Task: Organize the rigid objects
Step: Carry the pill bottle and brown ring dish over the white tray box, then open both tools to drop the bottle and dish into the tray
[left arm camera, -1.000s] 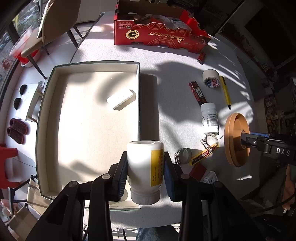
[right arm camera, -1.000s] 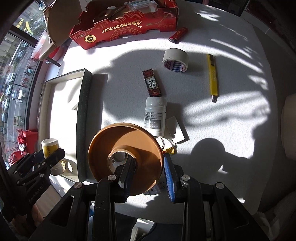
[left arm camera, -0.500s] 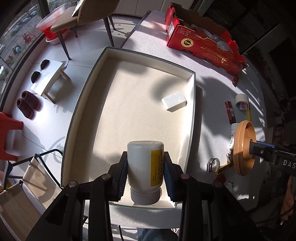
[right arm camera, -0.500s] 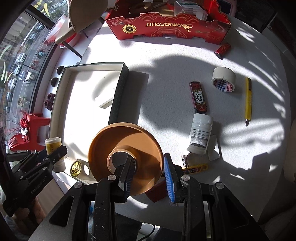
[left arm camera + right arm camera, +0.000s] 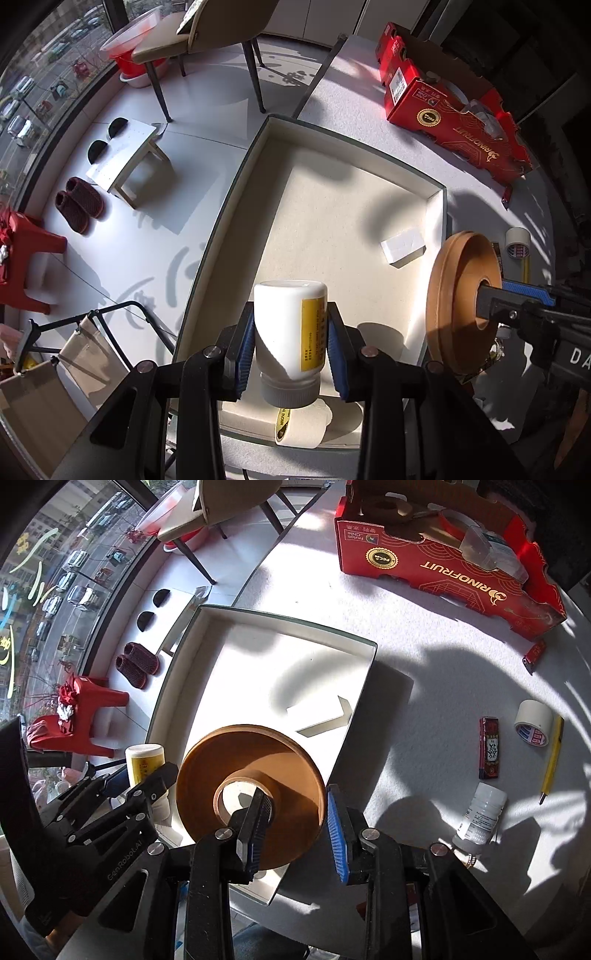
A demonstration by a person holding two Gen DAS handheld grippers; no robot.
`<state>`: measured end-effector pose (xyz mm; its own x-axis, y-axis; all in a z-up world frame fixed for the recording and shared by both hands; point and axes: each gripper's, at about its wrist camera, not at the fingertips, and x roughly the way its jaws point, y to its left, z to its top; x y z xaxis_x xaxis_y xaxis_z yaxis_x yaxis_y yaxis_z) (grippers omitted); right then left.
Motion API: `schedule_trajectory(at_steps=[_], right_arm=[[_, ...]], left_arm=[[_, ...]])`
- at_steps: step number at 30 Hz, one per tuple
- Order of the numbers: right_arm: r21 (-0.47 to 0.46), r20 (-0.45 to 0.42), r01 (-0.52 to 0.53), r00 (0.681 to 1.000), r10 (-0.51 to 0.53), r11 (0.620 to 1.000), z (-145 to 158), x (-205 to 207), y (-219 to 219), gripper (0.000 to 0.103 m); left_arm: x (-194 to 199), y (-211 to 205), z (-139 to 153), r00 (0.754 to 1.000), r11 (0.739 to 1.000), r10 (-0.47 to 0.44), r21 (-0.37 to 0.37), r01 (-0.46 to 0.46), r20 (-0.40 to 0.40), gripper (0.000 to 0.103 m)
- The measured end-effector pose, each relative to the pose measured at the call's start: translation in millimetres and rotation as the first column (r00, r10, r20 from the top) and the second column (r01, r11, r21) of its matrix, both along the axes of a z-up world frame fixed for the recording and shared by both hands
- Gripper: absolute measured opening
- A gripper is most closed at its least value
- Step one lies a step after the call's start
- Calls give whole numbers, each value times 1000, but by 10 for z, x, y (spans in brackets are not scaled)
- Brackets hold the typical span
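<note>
My left gripper (image 5: 291,343) is shut on a white bottle with a yellow label (image 5: 290,328), held cap-down above the near end of the white tray (image 5: 236,184). My right gripper (image 5: 295,819) is shut on the rim of a brown disc-shaped tape spool (image 5: 251,794), held over the tray's (image 5: 362,642) near right part. The spool (image 5: 458,302) and right gripper also show at the right of the left wrist view. A white block (image 5: 402,245) lies in the tray, and a masking tape roll (image 5: 299,430) lies at its near edge.
On the table to the right of the tray lie a white pill bottle (image 5: 480,812), a red packet (image 5: 489,747), a tape roll (image 5: 533,723), a yellow pen (image 5: 552,757) and a red lighter (image 5: 535,655). A red fruit carton (image 5: 443,550) stands at the back.
Both grippers have moved left. The bottle is now over the tray's near end and the spool has come from over the table to over the tray.
</note>
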<state>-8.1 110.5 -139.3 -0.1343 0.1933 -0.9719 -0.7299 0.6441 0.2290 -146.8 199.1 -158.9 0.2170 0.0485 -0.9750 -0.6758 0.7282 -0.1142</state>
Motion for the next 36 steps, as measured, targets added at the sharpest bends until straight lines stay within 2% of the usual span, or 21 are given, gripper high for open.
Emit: schedule_trajectory(at_steps=[6, 13, 34, 35, 36], right_arm=[[-5, 8, 13, 1000, -13, 1000, -70, 146, 204, 32], [-26, -27, 59, 998, -60, 998, -218, 296, 358, 32], [-84, -22, 86, 996, -88, 993, -558, 433, 616, 32], [-84, -21, 88, 996, -90, 993, -569, 436, 622, 32], [-81, -24, 91, 995, -93, 993, -581, 439, 614, 33]], left_arm=[[107, 48, -101, 1000, 1000, 2, -8, -2, -12, 38], [209, 116, -203, 1000, 1000, 15, -25, -16, -22, 38], [451, 165, -489, 998, 999, -7, -53, 4, -63, 38], [461, 162, -503, 998, 999, -10, -51, 6, -66, 39], [470, 160, -519, 997, 999, -15, -45, 12, -74, 47]])
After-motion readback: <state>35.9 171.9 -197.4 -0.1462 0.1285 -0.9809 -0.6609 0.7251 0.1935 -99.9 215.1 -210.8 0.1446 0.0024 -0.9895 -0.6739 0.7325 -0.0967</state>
